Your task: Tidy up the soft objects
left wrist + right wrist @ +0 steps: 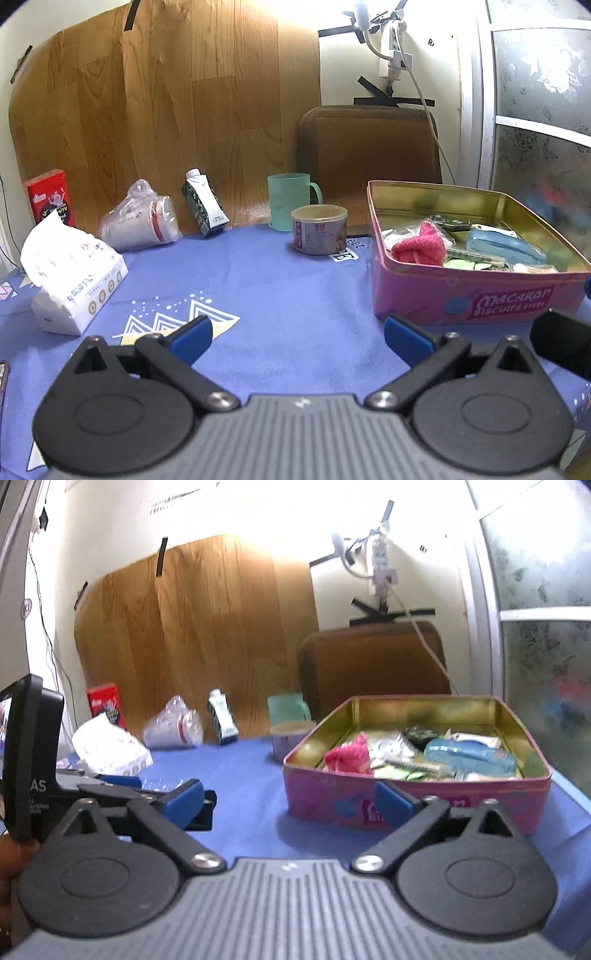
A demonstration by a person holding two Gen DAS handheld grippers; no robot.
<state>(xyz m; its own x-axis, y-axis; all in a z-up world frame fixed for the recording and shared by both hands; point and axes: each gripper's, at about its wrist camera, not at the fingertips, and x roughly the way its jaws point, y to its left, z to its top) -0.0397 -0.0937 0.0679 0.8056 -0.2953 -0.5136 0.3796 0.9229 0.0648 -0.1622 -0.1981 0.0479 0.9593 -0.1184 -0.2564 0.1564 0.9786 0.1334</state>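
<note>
A pink biscuit tin (476,295) (406,805) stands open on the blue tablecloth at the right. Inside lie a pink knitted cloth (417,249) (349,757), a blue pouch (502,247) (469,757) and small packets. My left gripper (295,338) is open and empty, low over the cloth, left of the tin. My right gripper (290,799) is open and empty, just in front of the tin's near left corner. The left gripper's fingers (118,781) show at the left of the right wrist view.
A tissue pack (70,284) (110,753) lies at the left. Behind it stand a red box (50,197), bagged paper cups (142,221), a small carton (205,206), a green mug (290,201) and a can (319,229). A brown chair back (369,155) is behind the table.
</note>
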